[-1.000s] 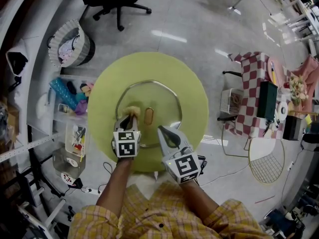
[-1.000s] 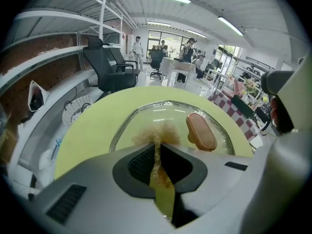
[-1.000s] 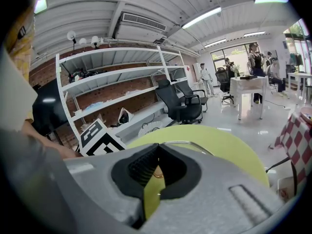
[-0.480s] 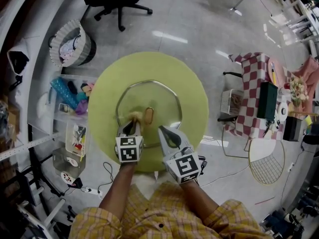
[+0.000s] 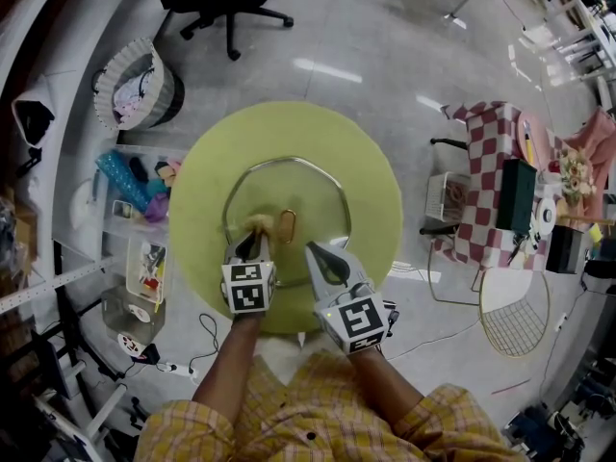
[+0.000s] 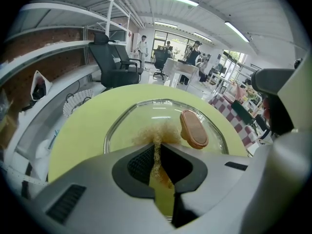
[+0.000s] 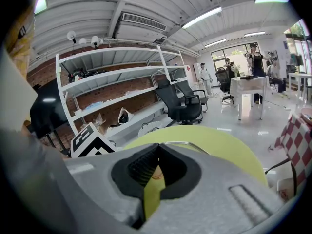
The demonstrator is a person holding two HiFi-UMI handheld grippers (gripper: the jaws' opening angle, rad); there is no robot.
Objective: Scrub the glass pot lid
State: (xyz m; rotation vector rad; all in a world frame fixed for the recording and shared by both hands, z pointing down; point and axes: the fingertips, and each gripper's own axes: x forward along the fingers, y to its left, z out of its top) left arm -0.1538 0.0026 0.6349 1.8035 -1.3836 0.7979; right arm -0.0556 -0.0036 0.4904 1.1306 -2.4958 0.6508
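Glass pot lid (image 5: 294, 186) knob-up, knob (image 5: 287, 225) lengthwise away from person (image 5: 318, 414) — left gripper (image 5: 252, 242) pinches scrubber (image 5: 257, 224) beside knob; right gripper (image 5: 314, 254) jaws pressed together.

One glass lid (image 5: 310, 192), one scouring pad (image 5: 257, 223), one round table (image 5: 377, 200), and two tools: left tool (image 5: 254, 236), right tool (image 5: 316, 253).

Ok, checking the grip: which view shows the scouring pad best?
The left gripper view: the scouring pad is pinched in the left hand-held gripper's jaws, on the glass lid. The head view shows a small tuft; the right gripper view, nothing clear.
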